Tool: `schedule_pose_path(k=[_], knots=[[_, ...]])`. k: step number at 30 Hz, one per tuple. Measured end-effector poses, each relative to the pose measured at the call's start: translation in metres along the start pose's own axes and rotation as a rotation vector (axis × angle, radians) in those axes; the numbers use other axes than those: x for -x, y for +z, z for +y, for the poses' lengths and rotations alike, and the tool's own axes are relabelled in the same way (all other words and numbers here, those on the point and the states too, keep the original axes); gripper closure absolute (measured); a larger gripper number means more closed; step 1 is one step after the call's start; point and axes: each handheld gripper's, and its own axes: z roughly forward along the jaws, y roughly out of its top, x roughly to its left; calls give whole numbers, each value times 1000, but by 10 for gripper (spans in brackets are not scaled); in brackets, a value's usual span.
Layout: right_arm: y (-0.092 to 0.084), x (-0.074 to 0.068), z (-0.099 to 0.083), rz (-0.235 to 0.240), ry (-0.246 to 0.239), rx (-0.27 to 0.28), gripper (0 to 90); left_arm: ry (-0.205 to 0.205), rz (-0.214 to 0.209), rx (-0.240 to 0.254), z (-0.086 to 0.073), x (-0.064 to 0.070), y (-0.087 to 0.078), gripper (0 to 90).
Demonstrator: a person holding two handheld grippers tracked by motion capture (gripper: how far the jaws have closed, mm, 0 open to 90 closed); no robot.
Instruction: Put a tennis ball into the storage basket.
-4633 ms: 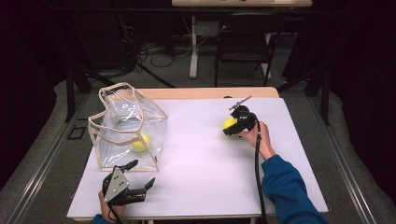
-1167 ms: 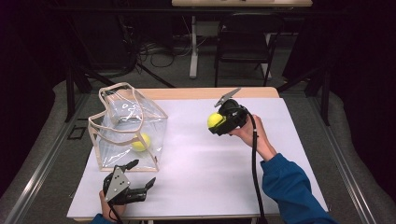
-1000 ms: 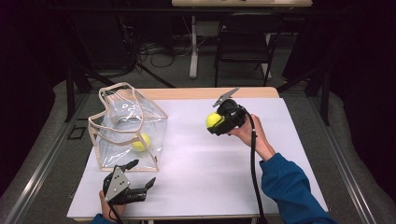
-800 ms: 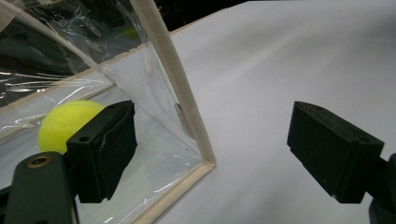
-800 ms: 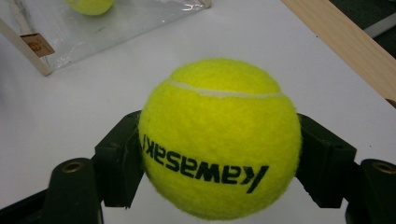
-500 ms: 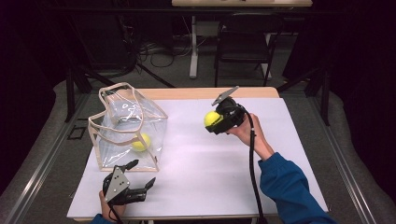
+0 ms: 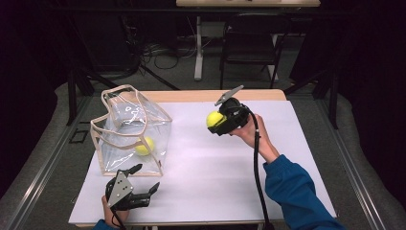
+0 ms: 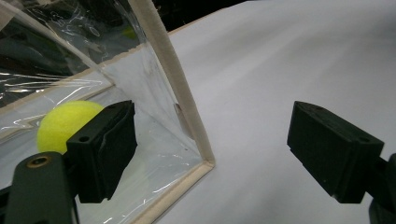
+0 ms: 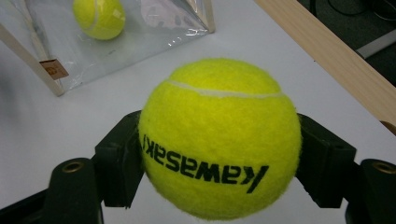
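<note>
In the high view the right gripper [image 7: 221, 122] clamps a tennis ball [image 7: 214, 119] above the table [image 7: 210, 182], at three o'clock from the clear bag [image 7: 131, 132], whose floppy rim could deflect it; the left gripper view has the left gripper [image 8: 212, 147] wide and empty; the right gripper view shows the jaws pinching the ball's sides only, so it might slip

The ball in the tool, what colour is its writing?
Black, on the yellow ball; clearest in the right gripper view.

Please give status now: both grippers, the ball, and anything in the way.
Right gripper shut on tennis ball, above table. Left gripper open at clear bag corner. Second ball inside bag. Path looks free.
</note>
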Motion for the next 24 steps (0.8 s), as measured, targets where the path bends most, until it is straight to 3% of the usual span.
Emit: schedule_pose_path(k=[24], knots=[[6,-10,19,23,-29,27,261,-2,0,7,0,-1,-1,158]])
